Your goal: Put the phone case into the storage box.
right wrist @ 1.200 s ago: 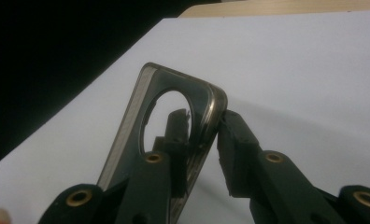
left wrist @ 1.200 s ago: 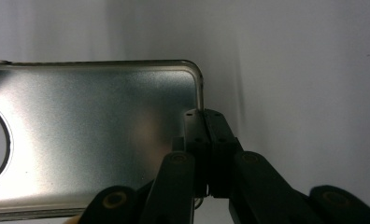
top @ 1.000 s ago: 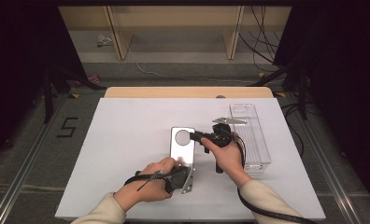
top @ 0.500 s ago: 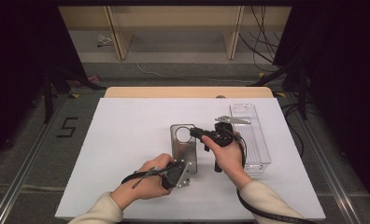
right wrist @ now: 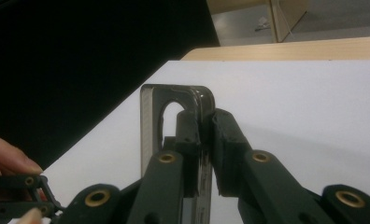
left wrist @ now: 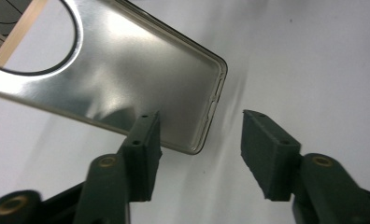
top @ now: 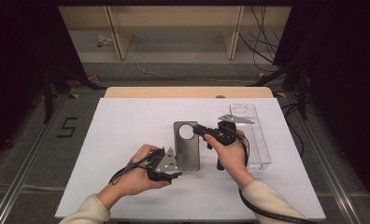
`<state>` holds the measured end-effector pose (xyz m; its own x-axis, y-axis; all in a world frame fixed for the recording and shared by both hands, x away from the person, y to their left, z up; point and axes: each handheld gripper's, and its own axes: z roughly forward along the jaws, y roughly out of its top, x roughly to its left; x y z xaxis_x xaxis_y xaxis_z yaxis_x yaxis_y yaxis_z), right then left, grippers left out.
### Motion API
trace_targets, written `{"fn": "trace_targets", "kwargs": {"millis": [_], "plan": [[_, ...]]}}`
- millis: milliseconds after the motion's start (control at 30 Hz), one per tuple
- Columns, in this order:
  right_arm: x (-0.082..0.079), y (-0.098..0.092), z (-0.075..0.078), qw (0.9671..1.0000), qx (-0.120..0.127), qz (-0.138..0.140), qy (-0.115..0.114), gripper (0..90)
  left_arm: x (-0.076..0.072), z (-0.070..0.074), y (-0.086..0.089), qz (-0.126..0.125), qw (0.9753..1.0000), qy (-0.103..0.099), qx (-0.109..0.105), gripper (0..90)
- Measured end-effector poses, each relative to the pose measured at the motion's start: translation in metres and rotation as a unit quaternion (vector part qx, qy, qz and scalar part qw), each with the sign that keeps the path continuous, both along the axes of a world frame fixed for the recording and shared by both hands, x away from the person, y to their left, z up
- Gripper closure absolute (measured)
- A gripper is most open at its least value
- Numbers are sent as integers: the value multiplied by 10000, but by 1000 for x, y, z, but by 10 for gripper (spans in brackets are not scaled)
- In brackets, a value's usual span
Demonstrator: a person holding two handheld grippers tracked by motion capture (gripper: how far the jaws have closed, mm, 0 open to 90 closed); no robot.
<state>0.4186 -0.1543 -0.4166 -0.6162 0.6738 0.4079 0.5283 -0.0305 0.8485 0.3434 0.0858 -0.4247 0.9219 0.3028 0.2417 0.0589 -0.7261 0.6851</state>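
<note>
A brushed metal plate [top: 187,148] with a round hole near its far end lies at the middle of the white table [top: 127,126]. My right gripper [top: 198,130] is shut on the plate's far right rim beside the hole. In the right gripper view the plate [right wrist: 148,122] shows edge-on, pinched between the jaws of my right gripper [right wrist: 206,122]. My left gripper [top: 175,171] is open at the plate's near left corner. In the left gripper view the plate's corner [left wrist: 127,70] sits just ahead of my left gripper [left wrist: 199,123], overlapping the left jaw.
A clear plastic tray [top: 257,140] stands to the right of the plate, behind the right hand. The table's wooden far edge [top: 188,92] borders a floor with cables and shelf legs. A hand's fingertips [right wrist: 5,161] show at the left of the right gripper view.
The left gripper has drifted a little left and farther along the plate's near end. The plate's glare went from bright to dull grey. The right gripper stays clamped on it.
</note>
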Motion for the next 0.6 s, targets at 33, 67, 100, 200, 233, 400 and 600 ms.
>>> {"fn": "trace_targets", "kwargs": {"millis": [33, 67, 100, 200, 233, 400, 600], "plan": [[0, 0, 0, 10000, 7, -7, 4, 827, 0, 0, 2, 47, 10000, 32, -81, 427], [0, 0, 0, 10000, 13, -16, 13, 827, -1, 0, 3, 106, 9998, 72, -154, 394], [0, 0, 0, 10000, 12, -22, -1, 827, -1, 0, 4, 146, 9996, 98, -225, 364], [0, -1, 1, 10000, 8, -40, -24, 827, -3, -1, 9, 330, 9982, 192, -466, 295], [0, -1, 1, 10000, 8, -40, -36, 827, -4, -1, 10, 375, 9977, 217, -529, 276], [0, -1, 2, 10000, 0, -48, -72, 827, -5, -1, 19, 641, 9937, 311, -864, 208], [0, -2, 2, 9999, 4, -70, -113, 826, -4, -2, 31, 958, 9884, 376, -1117, 156]]}}
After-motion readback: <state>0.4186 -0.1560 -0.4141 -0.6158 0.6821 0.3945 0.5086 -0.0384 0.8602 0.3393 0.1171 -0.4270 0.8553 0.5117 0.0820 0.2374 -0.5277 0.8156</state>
